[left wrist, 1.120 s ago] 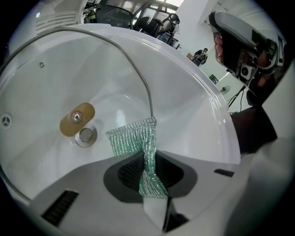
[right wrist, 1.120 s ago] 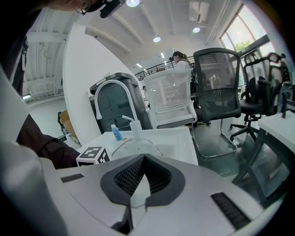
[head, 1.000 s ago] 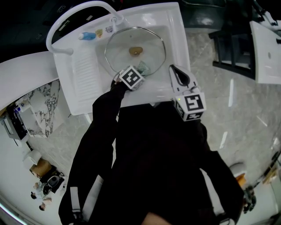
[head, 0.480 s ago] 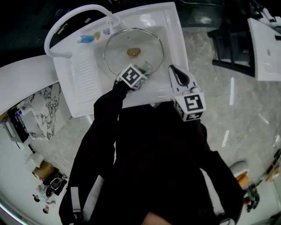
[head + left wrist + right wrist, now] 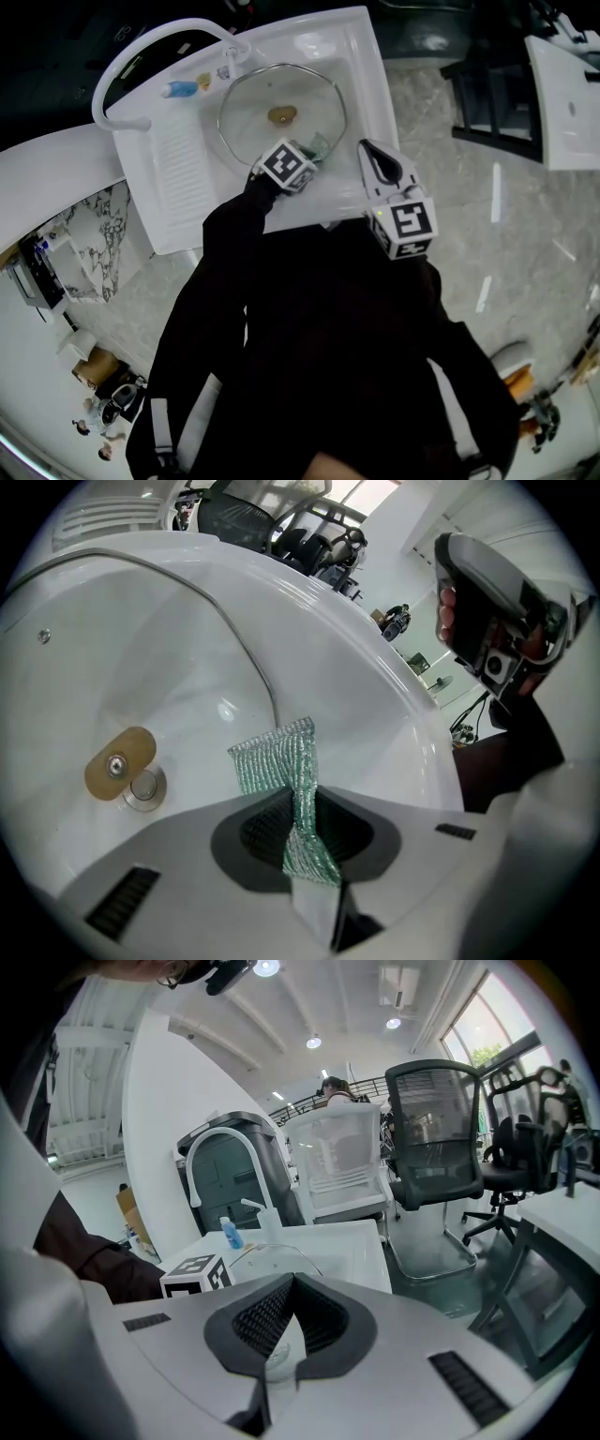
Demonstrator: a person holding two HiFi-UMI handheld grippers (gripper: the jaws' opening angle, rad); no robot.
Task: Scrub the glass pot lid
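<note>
Glass pot lid (image 5: 253, 127) lies in the basin of the white sink (image 5: 370, 56), beyond both grippers. Nearest to the person, the right gripper (image 5: 368, 150) is held over the sink's near right rim, apart from the lid. Its own view shows its jaws (image 5: 272, 1363) drawn together with nothing between them. Just left of it, the left gripper (image 5: 309, 155) points into the basin. Its jaws (image 5: 309, 855) are closed on a green mesh scrubbing cloth (image 5: 281, 761), and the cloth's free end reaches the lid's near right edge. Whether it presses on the glass cannot be told. Farther in, a brown knob (image 5: 120, 761) sits at the middle of the lid (image 5: 141, 649). A ribbed drainboard (image 5: 183, 159) lies left of the basin. At the far edge a small blue bottle (image 5: 178, 89) lies beside a white curved pipe (image 5: 159, 47).
</note>
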